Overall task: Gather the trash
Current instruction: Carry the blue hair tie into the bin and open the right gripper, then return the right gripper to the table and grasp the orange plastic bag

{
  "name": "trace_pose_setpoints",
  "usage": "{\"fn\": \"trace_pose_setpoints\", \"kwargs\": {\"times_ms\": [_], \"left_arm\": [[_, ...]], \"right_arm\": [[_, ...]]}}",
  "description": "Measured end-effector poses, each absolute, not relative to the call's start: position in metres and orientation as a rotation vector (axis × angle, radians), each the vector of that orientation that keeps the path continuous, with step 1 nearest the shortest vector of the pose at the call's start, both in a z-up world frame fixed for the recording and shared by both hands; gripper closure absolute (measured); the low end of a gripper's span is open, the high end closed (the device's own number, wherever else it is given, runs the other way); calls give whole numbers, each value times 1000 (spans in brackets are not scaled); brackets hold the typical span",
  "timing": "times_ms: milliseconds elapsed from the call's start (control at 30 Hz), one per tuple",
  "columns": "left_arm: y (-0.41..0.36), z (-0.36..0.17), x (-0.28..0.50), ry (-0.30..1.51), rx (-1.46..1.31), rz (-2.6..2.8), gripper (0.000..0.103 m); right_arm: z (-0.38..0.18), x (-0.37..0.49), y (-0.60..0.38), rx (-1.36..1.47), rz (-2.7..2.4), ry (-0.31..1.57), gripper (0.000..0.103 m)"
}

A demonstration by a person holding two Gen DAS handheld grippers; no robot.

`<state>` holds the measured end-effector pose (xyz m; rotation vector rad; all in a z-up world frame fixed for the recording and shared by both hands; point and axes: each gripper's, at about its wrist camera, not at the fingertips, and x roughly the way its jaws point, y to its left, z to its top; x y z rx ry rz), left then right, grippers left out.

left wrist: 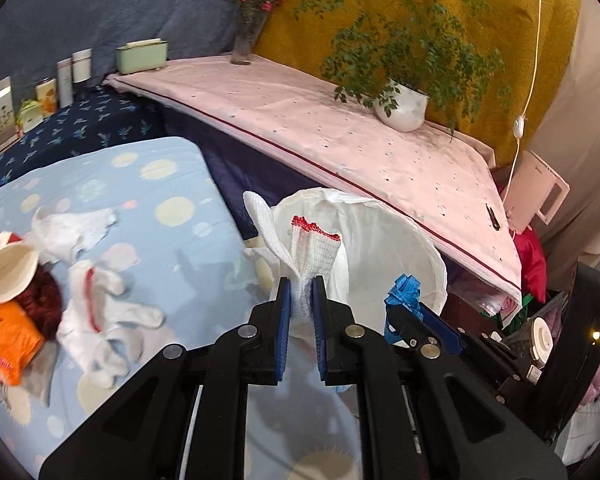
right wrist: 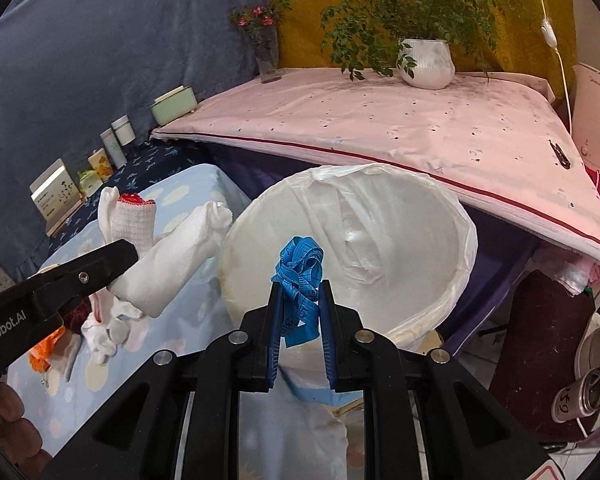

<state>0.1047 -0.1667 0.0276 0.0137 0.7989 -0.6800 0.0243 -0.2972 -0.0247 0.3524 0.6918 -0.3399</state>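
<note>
Biggest thing in play is the trash bin, lined with a white plastic bag and sitting just off the edge of the blue dotted bed cover, below the pink-covered ledge. From the right wrist view its mouth looks wide and I can't see anything inside, though the bottom is cut off by the gripper.

Left gripper is clamped on a white knit glove with a red cuff, pinched low so the cuff and a finger stick up. It's soft, light and floppy, so a grab anywhere on the bunched middle should work.

Right gripper is squeezed on a wadded blue measuring tape, held right in front of the bin opening. Light, but the loops could slip or snag.

More white gloves, an orange wrapper and a paper cup sit on the cover, blurry at the edge.
</note>
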Motion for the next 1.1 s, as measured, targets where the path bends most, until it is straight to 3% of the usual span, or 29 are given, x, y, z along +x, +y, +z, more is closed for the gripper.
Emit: {"fn": "trace_pose_setpoints", "kwargs": {"times_ms": [333,367,400,433,500,833,1000,1100], "left_arm": [[-212,10,132,846,25,-732,87],[-213,9,135,852,22,-731,82],[-214,7,137,854,18,-725,69],[-213,7,139,848,12,-713,62],[-209,5,141,839,11,-691,56],[-161,0,148,860,-35,-579,54],[-128,6,141,846,-58,-513,53],[-105,10,135,840,-86,-472,46]], "right_arm": [[-39,49,-330,381,-368,709,84],[-40,52,-331,379,-369,707,82],[-40,53,-330,376,-372,705,80],[-41,55,-330,371,-379,706,72],[-41,56,-330,368,-388,700,65],[-31,53,-310,359,-385,682,47],[-22,49,-285,337,-353,677,45],[-16,47,-269,321,-330,674,44]]}}
